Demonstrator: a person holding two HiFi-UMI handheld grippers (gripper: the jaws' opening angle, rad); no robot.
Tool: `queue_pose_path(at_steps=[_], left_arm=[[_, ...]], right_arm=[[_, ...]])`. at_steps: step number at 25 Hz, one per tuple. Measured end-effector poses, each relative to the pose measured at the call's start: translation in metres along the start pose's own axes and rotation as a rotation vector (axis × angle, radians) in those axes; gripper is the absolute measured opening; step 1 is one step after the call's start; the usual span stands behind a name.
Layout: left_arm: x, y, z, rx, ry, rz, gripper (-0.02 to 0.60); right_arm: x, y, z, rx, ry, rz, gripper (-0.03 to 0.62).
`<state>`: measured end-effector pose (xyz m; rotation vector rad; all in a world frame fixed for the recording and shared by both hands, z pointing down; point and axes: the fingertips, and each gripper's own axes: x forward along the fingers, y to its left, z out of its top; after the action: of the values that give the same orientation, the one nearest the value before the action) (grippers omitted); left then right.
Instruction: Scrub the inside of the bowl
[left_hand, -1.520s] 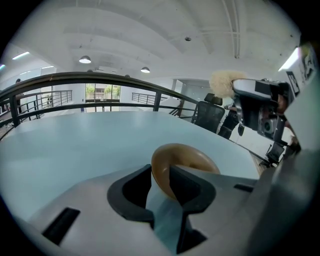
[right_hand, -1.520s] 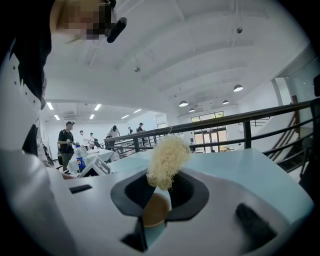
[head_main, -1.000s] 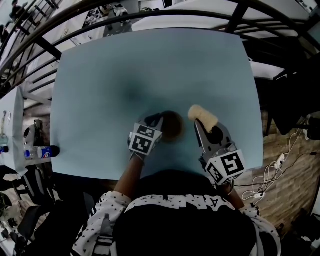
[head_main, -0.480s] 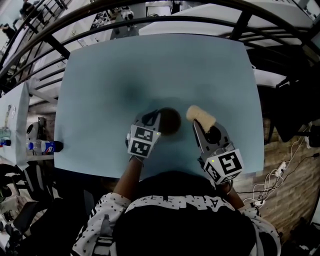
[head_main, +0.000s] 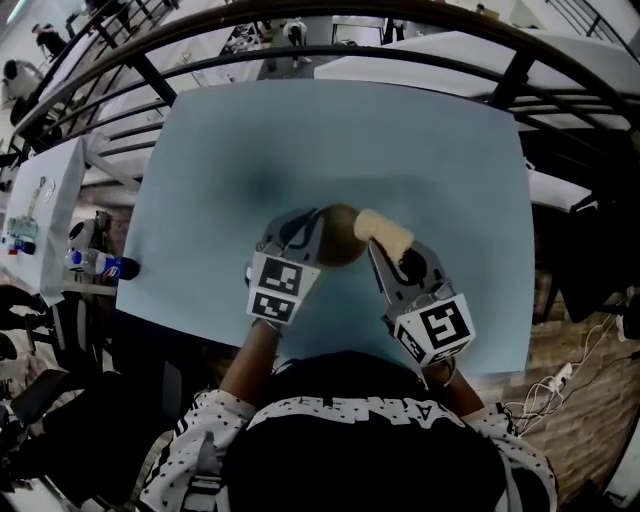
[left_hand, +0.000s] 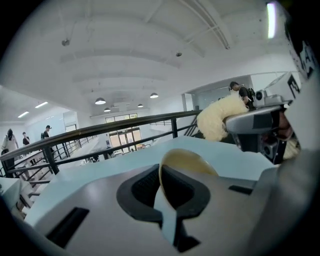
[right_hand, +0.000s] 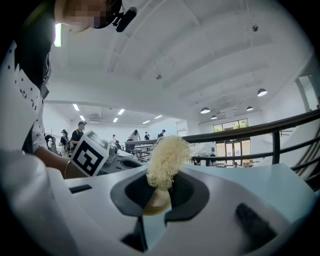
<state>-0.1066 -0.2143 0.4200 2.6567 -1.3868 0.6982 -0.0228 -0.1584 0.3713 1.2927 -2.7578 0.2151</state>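
At the bottom of the head view are the person's dark-capped head and dotted sleeves (head_main: 205, 440), with both forearms reaching forward over the near edge of a pale blue table (head_main: 420, 140). The left gripper (head_main: 303, 232), its marker cube nearest the person, has its jaws pinched on the rim of the bowl (head_main: 338, 236); the left gripper view shows the thin wall of the bowl squeezed between the dark pads, the bowl tipped on edge with its cream inside turned toward the other gripper. Whether the bowl rests on the table or hangs just above it cannot be told. The right gripper (head_main: 383, 252) sits just beside it, its jaws closed on a pale yellow fibrous scrubber (head_main: 384, 231). In the right gripper view the frayed tuft stands up from between the pads. Seen from above, the far end of the scrubber meets the bowl's right edge, near the middle of the table's front half. Off the table's left side a bottle (head_main: 100, 265) lies on a neighbouring surface. Beyond the far edge runs a black railing (head_main: 330, 50), and past it, in both gripper views, a bright white hall with ceiling lights and a few small, distant people.
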Motion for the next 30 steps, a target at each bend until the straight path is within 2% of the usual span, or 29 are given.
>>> queue_pose_path(at_steps=[5, 14, 20, 25, 30], left_arm=[[-0.021, 0.009, 0.036, 0.046, -0.062, 0.087, 0.026], [-0.045, -0.006, 0.079, 0.206, -0.111, 0.193, 0.026], [-0.049, -0.028, 0.095, 0.244, -0.131, 0.175, 0.026], [-0.049, -0.045, 0.103, 0.337, -0.12, 0.196, 0.025], [-0.047, -0.055, 0.112, 0.384, -0.124, 0.201, 0.025]], right_arm=[[0.013, 0.012, 0.005, -0.088, -0.008, 0.085, 0.06], [0.025, 0.036, 0.014, -0.246, -0.011, 0.185, 0.06], [0.02, 0.03, 0.018, -0.265, -0.006, 0.166, 0.06], [0.015, 0.024, 0.025, -0.3, -0.014, 0.116, 0.06], [0.009, 0.014, 0.036, -0.251, -0.037, 0.073, 0.06]])
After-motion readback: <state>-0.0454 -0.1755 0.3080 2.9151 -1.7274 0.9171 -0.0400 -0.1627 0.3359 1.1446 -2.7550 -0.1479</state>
